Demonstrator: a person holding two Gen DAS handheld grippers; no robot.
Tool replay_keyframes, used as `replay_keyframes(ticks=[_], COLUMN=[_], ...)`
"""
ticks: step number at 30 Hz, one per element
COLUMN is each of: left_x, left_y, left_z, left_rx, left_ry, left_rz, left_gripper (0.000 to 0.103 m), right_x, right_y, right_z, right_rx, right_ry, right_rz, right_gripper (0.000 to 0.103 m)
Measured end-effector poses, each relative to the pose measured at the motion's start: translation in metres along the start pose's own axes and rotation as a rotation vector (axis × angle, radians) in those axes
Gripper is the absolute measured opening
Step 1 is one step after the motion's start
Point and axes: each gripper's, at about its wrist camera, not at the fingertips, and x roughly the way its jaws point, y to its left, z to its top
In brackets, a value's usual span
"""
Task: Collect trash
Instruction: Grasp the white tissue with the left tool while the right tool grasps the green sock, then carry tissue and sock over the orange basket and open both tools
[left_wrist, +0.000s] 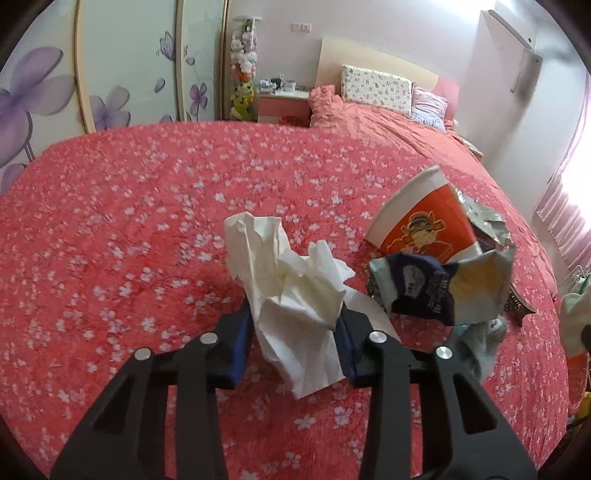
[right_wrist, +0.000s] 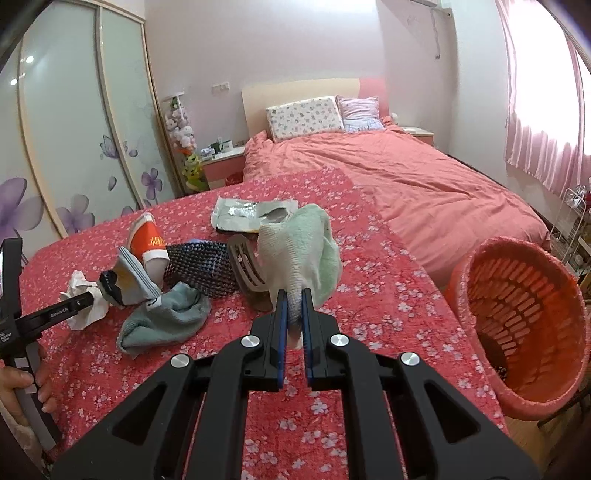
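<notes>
A crumpled white tissue (left_wrist: 291, 295) lies on the red flowered cloth (left_wrist: 129, 240), and my left gripper (left_wrist: 295, 325) is shut on it, both blue pads against the paper. In the right wrist view the same left gripper (right_wrist: 86, 301) meets the tissue (right_wrist: 79, 286) at the table's left. My right gripper (right_wrist: 293, 306) is shut on a pale green sock (right_wrist: 303, 247) that hangs lifted above the table. An orange paper cup (left_wrist: 424, 225) lies on its side behind a blue and yellow snack wrapper (left_wrist: 443, 288). A silver foil wrapper (right_wrist: 251, 214) lies further back.
A blue-green sock (right_wrist: 166, 321), a dark woven piece (right_wrist: 201, 267) and a brown slotted piece (right_wrist: 247, 273) lie mid-table. An orange laundry basket (right_wrist: 517, 325) stands past the table's right edge. A pink bed (right_wrist: 406, 177) lies beyond. A person's hand (right_wrist: 22, 380) holds the left gripper's handle.
</notes>
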Motion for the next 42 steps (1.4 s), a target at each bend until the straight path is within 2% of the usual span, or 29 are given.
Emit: replay_keyframes(ticks=[7, 15, 27, 42], left_x=[-0.042, -0.094, -0.133, -0.130], left_y=[-0.005, -0.039, -0.147, -0.284], left_z=[0.009, 0.011, -0.006, -0.042], left_rx=[0.000, 0.040, 0.176, 0.313], left_ry=[-0.070, -0.133, -0.154, -0.089], left_rz=[0.004, -0.064, -0.259, -0.486], left_gripper=[0.035, 0.035, 0.035, 0.035], right_x=[-0.024, -0.054, -0.088, -0.103], right_y=[-0.012, -0.030, -0.070, -0.149], right_z=[0.004, 0.004, 0.001, -0.006], right_rx=[0.016, 0.045, 0.086, 0.214], right_ry=[-0.056, -0.118, -0.189, -0.235], right_rz=[-0.010, -0.035, -0.110, -0.195], right_gripper=[0.008, 0.008, 0.008, 0.008])
